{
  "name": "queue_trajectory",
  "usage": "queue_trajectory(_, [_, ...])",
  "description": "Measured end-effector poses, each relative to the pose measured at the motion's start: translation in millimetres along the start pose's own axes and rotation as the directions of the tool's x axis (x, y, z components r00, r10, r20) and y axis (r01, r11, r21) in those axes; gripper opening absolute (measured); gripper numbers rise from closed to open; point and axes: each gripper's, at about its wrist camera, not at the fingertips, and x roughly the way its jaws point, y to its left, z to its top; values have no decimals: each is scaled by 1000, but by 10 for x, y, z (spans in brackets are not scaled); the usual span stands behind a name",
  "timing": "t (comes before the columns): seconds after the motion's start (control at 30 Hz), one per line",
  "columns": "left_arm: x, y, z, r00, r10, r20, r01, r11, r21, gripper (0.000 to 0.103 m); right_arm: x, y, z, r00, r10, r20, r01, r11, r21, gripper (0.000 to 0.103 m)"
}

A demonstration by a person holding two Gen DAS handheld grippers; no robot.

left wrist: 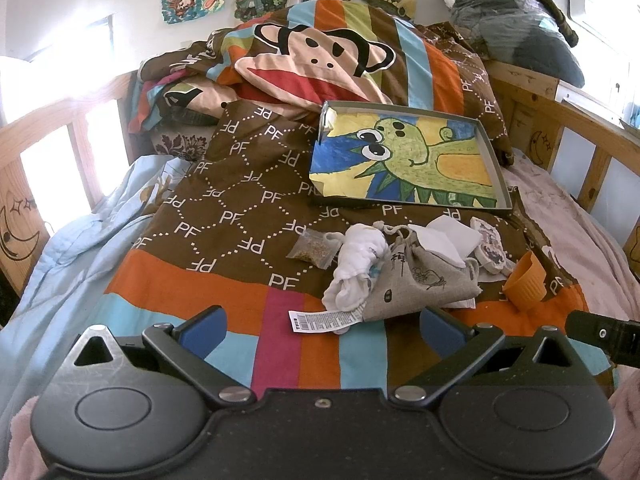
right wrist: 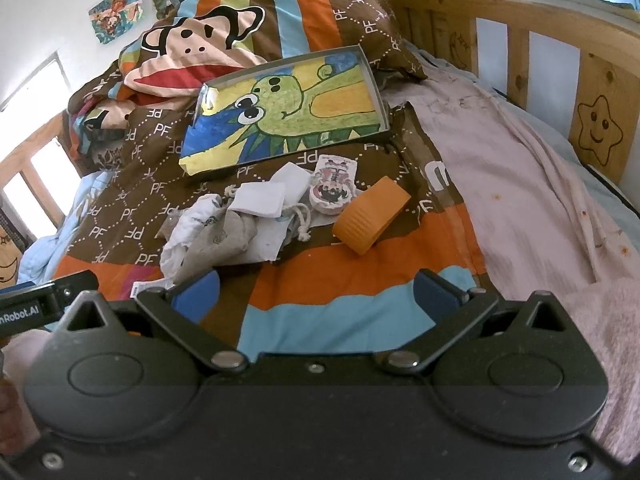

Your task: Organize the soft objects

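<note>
Left hand-held gripper (left wrist: 320, 330) is spread wide, blue pads empty, touching nothing, hovering low over the striped bedspread (left wrist: 280, 216) just short of the pile. Right hand-held gripper (right wrist: 316, 294) is likewise spread wide and empty, above the orange and blue stripes.

Soft-object pile sits mid-bed, in front of the shallow box (left wrist: 404, 160) with the green dinosaur drawing:
- crumpled white cloth (left wrist: 356, 268), touching the grey drawstring pouch (left wrist: 424, 280)
- folded white pads (right wrist: 272, 196) resting on top of the pouch
- small clear packet (left wrist: 314, 250) of brownish bits, left of the cloth
- printed cartoon pieces (right wrist: 330, 186) just beside the pads
- orange ribbed cup (right wrist: 372, 216) tipped on its side, right of the pile
- barcode tag (left wrist: 324, 320) flat on the bedspread, nearest the left gripper
</note>
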Motion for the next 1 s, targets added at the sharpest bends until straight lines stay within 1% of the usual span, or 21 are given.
queue_trajectory(1.0, [-11,2,17,1000,-2,6,2,1000,0,102,24,-25,-5,1000,-5,-6,5,1000,3,103])
